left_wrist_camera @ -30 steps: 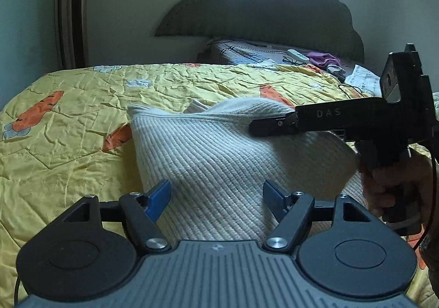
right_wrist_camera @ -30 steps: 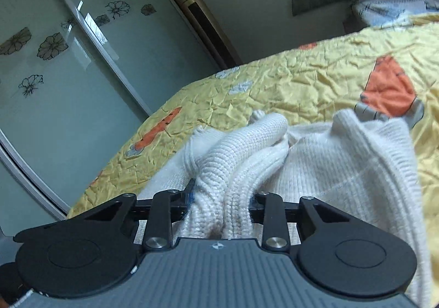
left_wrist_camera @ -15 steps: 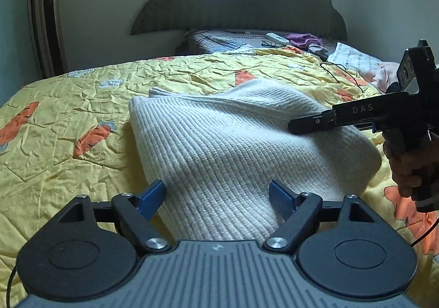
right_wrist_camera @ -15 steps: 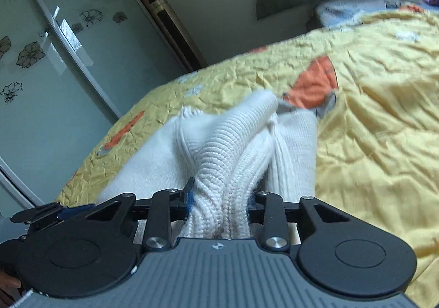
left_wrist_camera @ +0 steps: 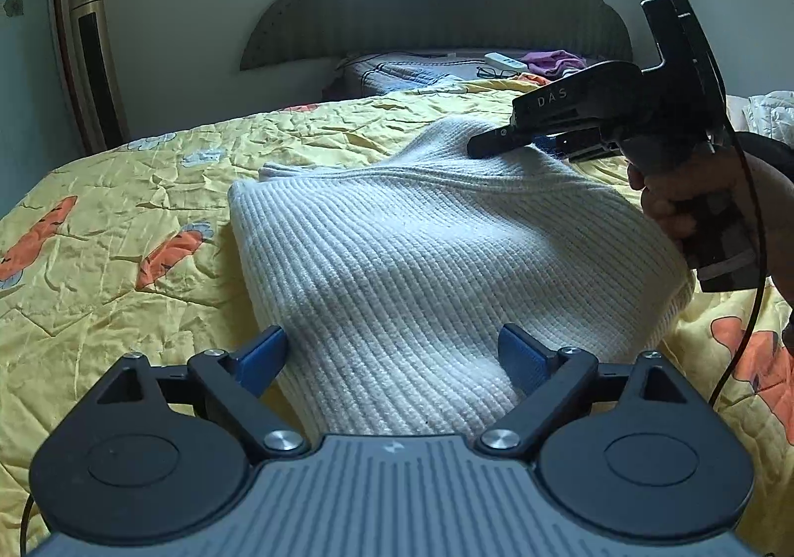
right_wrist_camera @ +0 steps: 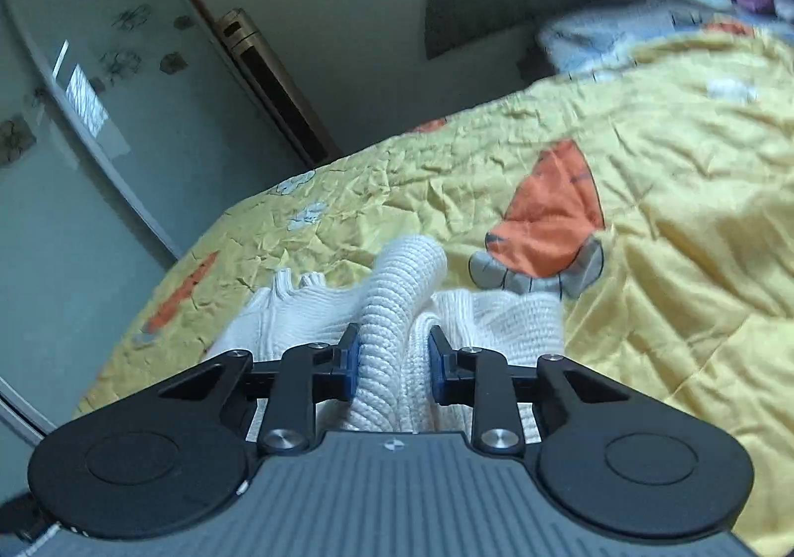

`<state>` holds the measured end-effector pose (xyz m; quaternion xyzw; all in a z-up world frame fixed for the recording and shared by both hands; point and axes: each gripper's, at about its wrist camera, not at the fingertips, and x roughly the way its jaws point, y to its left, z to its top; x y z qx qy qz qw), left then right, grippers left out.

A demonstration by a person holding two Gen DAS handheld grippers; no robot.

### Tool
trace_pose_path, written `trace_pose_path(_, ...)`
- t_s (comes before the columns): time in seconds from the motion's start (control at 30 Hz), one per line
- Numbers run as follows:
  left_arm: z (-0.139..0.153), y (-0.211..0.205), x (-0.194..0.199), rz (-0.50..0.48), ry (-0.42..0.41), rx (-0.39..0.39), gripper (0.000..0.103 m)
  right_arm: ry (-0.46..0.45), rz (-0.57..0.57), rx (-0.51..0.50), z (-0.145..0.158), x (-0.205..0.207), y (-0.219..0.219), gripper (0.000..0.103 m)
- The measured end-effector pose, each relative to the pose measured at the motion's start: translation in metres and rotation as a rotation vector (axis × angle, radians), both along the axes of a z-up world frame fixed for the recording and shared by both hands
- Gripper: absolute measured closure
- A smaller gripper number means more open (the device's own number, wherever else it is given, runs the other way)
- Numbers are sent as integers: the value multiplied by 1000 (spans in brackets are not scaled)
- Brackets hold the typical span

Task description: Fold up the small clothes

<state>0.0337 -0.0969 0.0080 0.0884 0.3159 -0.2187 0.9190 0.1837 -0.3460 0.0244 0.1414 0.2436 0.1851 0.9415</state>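
A cream ribbed knit sweater [left_wrist_camera: 422, 249] lies folded over on the yellow bed cover [left_wrist_camera: 124, 219]. My left gripper [left_wrist_camera: 392, 353] is open, its blue pads [left_wrist_camera: 263, 353] on either side of the sweater's near end. My right gripper [right_wrist_camera: 392, 353] is shut on a bunched fold of the sweater [right_wrist_camera: 397, 304]. In the left wrist view the right gripper [left_wrist_camera: 501, 140] sits at the sweater's far right edge, held by a hand.
The yellow cover with orange carrot prints [right_wrist_camera: 551, 210] spreads all around. A dark headboard [left_wrist_camera: 446, 6] and pillow with small items stand at the back. A tall standing unit [left_wrist_camera: 94, 61] and glass door are at the left.
My right gripper has carried its fold of the sweater away over the bed to the far right edge, and less sweater shows ahead of it. My left gripper stays open at the near end.
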Motion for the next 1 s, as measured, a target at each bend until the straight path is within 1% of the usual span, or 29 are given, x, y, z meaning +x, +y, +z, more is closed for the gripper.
trace_pose_path(0.07, 0, -1, 1, 6, 3, -6, 8, -93, -2, -141, 4, -11, 11, 74)
trace_pose_path(0.1, 0, -1, 1, 9, 3, -7, 8, -114, -21, -179, 4, -14, 12, 75)
trace_pose_path(0.13, 0, -2, 0, 12, 2, -6, 8, -130, -44, -188, 5, -18, 10, 72)
trace_pose_path(0.17, 0, -2, 0, 12, 1, -7, 8, -135, -70, -169, 6, -24, 1, 67)
trace_pose_path(0.2, -1, -1, -1, 11, -1, -11, 8, -131, -88, -133, 7, -31, -8, 55)
trace_pose_path(0.27, -1, 0, -1, 10, -3, -18, 8, -131, -123, -61, 9, -51, -26, 40)
trace_pose_path(0.3, -1, 1, -1, 12, -3, -23, 8, -136, -131, -28, 9, -64, -35, 39)
trace_pose_path(0.37, -2, 0, -2, 18, -7, -27, 7, -114, -97, 40, 5, -85, -48, 37)
trace_pose_path(0.47, -3, -2, -4, 21, -17, -23, 5, -42, -4, 184, -10, -111, -62, 37)
trace_pose_path(0.6, -4, -3, -5, 21, -28, -16, 4, 44, 70, 332, -34, -133, -67, 35)
trace_pose_path(0.7, -4, -3, -5, 20, -27, -15, 4, 89, 62, 353, -48, -140, -62, 29)
trace_pose_path(0.73, -5, -3, -5, 19, -27, -15, 4, 94, 57, 349, -51, -142, -60, 29)
trace_pose_path(0.8, -5, -3, -5, 20, -26, -14, 4, 97, 69, 362, -56, -143, -59, 24)
trace_pose_path(0.9, -7, -3, -5, 22, -28, -11, 2, 110, 81, 374, -58, -135, -57, 20)
trace_pose_path(0.97, -8, -5, -5, 24, -35, -4, 1, 98, 73, 375, -57, -127, -55, 20)
trace_pose_path(1.0, -8, -6, -6, 25, -38, 0, 1, 91, 80, 380, -56, -121, -52, 23)
